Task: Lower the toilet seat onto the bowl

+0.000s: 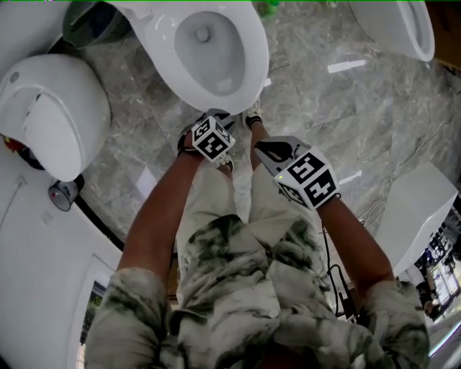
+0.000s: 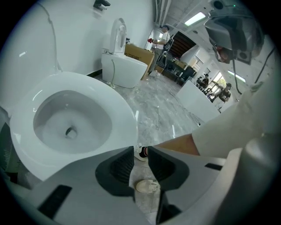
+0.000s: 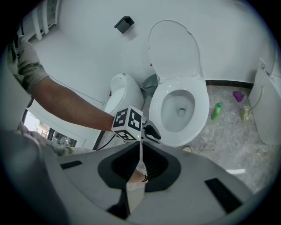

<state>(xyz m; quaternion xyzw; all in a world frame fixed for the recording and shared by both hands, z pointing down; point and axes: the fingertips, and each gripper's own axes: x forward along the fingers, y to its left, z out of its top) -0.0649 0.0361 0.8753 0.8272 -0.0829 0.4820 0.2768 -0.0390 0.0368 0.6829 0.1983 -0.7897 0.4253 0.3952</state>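
A white toilet (image 1: 252, 50) stands just ahead of my feet, its bowl open to view. In the right gripper view its oval lid (image 3: 173, 48) stands upright against the wall, and a broad white ring (image 3: 199, 105) lies flat round the bowl. The same ring (image 2: 118, 105) fills the left of the left gripper view. My left gripper (image 1: 227, 117) hovers by the toilet's front edge, touching nothing; its jaws (image 2: 140, 151) stand a little apart with only floor between them. My right gripper (image 1: 261, 148) hangs behind it to the right, jaws (image 3: 140, 147) closed together and empty.
A second toilet (image 1: 50, 115) stands at the left and a third (image 1: 396, 25) at the top right. A dark bin (image 1: 90, 21) sits beside the tank. A white box (image 1: 418, 216) and cables (image 1: 382, 194) lie at the right. A green bottle (image 3: 216, 111) stands on the marble floor.
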